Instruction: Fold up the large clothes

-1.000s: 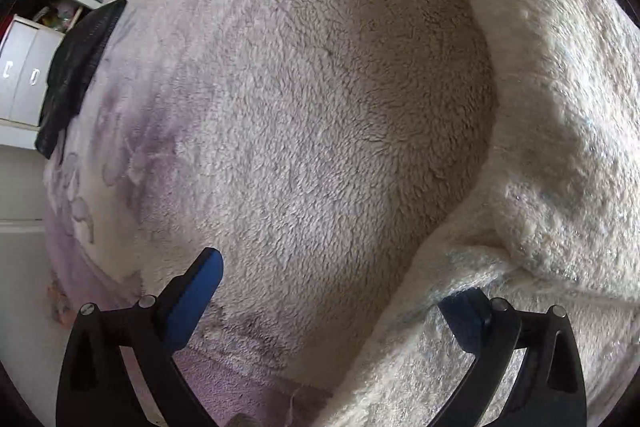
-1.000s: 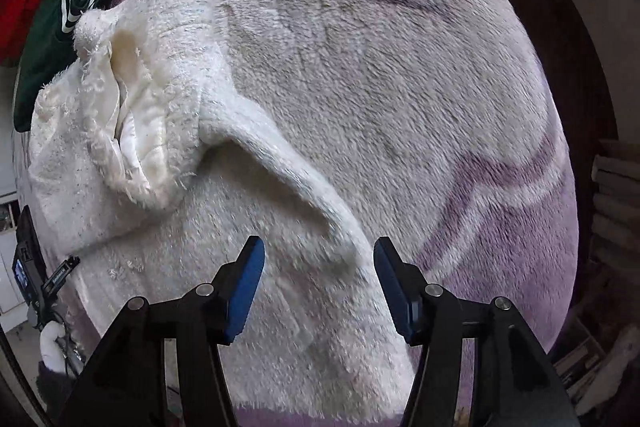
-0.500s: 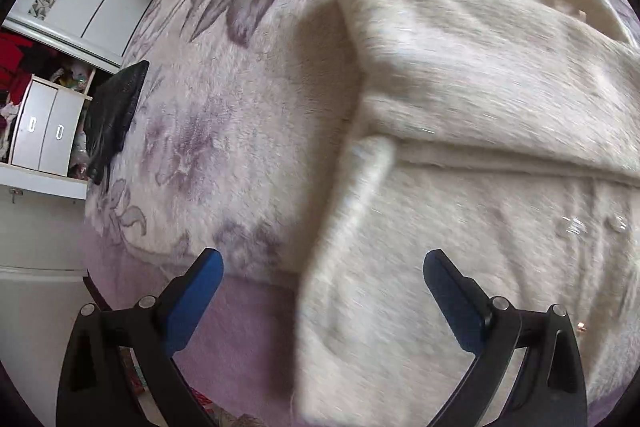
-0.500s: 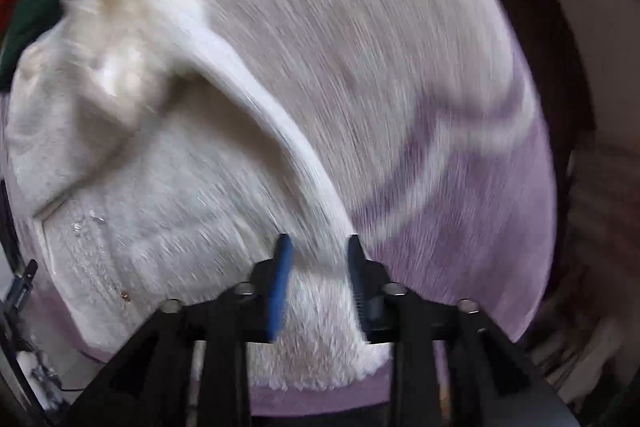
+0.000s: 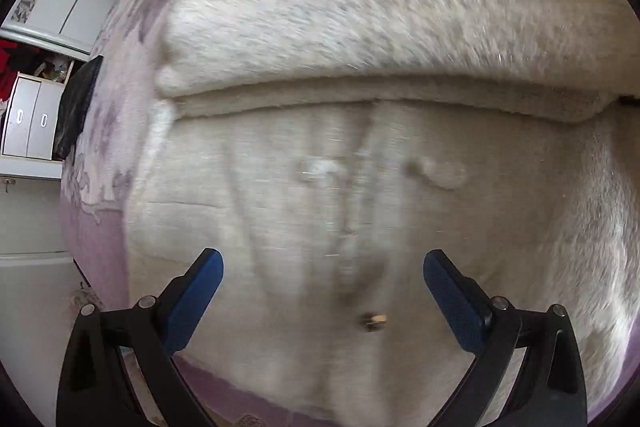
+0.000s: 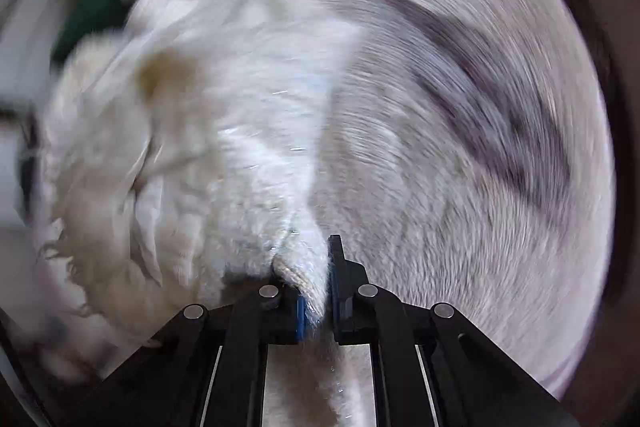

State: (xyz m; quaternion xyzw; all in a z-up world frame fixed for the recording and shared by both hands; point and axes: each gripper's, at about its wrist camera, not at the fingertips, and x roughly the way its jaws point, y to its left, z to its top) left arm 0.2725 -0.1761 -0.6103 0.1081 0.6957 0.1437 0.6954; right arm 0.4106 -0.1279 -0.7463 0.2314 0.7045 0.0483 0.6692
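Cream fluffy knitted cardigan (image 5: 360, 211) lies spread on the lilac floral plush bed blanket (image 6: 460, 155), one sleeve folded across its chest. The right hand-held gripper (image 6: 316, 291) pinches a cuff-like edge tight; the left hand-held gripper (image 5: 322, 279) hovers wide apart over the buttoned front. Risk: slick fuzzy pile could slip free mid-swing, or drag the folded sleeve askew.
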